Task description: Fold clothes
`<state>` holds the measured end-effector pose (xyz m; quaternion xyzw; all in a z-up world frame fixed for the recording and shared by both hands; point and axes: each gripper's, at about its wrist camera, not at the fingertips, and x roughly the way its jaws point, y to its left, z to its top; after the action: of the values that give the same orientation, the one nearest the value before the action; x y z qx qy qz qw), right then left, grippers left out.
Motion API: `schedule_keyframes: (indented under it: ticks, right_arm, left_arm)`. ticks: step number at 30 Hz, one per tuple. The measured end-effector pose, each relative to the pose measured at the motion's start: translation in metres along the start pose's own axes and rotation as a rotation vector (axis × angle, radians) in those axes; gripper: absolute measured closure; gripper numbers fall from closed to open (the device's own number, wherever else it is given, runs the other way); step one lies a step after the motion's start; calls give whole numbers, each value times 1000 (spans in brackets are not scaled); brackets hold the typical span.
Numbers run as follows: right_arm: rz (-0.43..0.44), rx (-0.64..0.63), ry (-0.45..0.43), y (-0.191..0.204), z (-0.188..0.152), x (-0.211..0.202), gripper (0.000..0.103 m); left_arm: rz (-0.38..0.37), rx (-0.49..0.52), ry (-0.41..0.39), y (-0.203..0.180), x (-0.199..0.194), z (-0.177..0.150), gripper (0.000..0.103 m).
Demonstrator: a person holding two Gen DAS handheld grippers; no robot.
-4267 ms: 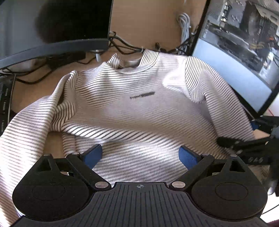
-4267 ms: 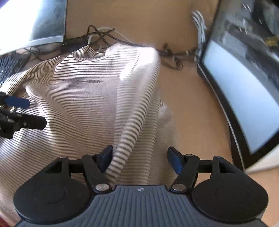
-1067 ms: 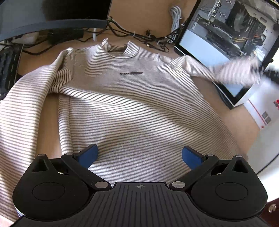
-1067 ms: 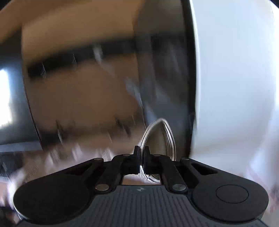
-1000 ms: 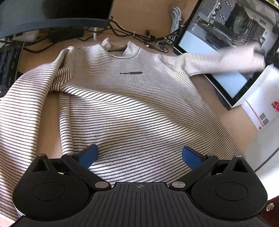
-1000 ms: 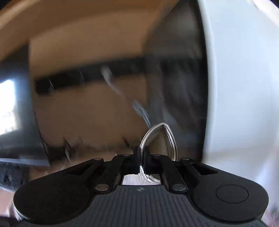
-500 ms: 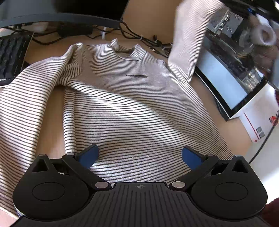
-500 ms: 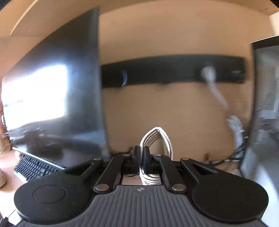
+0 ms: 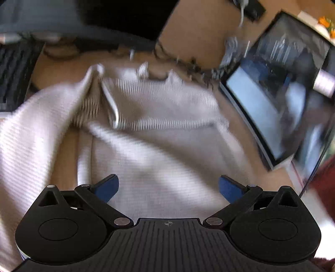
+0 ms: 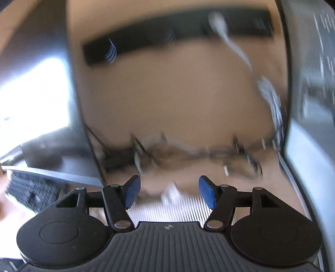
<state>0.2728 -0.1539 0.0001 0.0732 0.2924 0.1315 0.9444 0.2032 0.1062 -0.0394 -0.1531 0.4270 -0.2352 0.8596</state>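
A white sweater with thin dark stripes (image 9: 167, 150) lies face up on the wooden desk, collar at the far side. Its right sleeve (image 9: 167, 123) now lies folded across the chest. The other sleeve (image 9: 31, 125) spreads out to the left. My left gripper (image 9: 168, 187) is open and empty, hovering over the sweater's lower part. My right gripper (image 10: 167, 191) is open and empty above the sweater's collar area (image 10: 169, 206), pointing at the back wall. Both views are blurred by motion.
A monitor (image 9: 272, 100) stands at the right and another monitor (image 9: 83, 18) at the back left. A keyboard (image 9: 12, 71) lies at the left. Tangled cables (image 9: 184, 62) run along the desk's back edge. A black bar (image 10: 178, 31) hangs on the wall.
My right gripper has let go of the right sleeve and opened. The sleeve, lifted high half a second ago, now lies across the sweater's chest. Both cameras are moving.
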Motion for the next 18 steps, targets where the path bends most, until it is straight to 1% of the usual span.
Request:
schedule_keyframes:
  ticks: [2,4,6,7,10,11,14,16,18]
  right_arm:
    - [-6,24,69,-12,-23,12,39]
    - [-11,47,139,-25,-46,23,39]
    - [-10,42,160,-34,-60,35,40]
    - [-8,1,154,-34,-65,35,40]
    - [-23,-191,127,-22,-79,30,39]
    - [-26,-222,122,-22,-83,28,36]
    - [-22,-261,112,-25,-88,20,33]
    - [-26,-269,108,-31,-91,12,33]
    - [-17,-267,104,-36,-91,10,31]
  left_arm:
    - [26,-19,-49,0,-1,16,0]
    - [62,-47,-69,2,3,32,0]
    - [100,-73,-73,5,11,45,0]
    - [118,-81,-64,6,16,50,0]
    - [162,-82,-23,5,33,56,0]
    - [169,-78,-5,2,39,56,0]
    - [171,-33,29,-8,47,53,0]
    - [184,34,32,-17,41,49,0]
    - [222,126,30,-23,31,45,0]
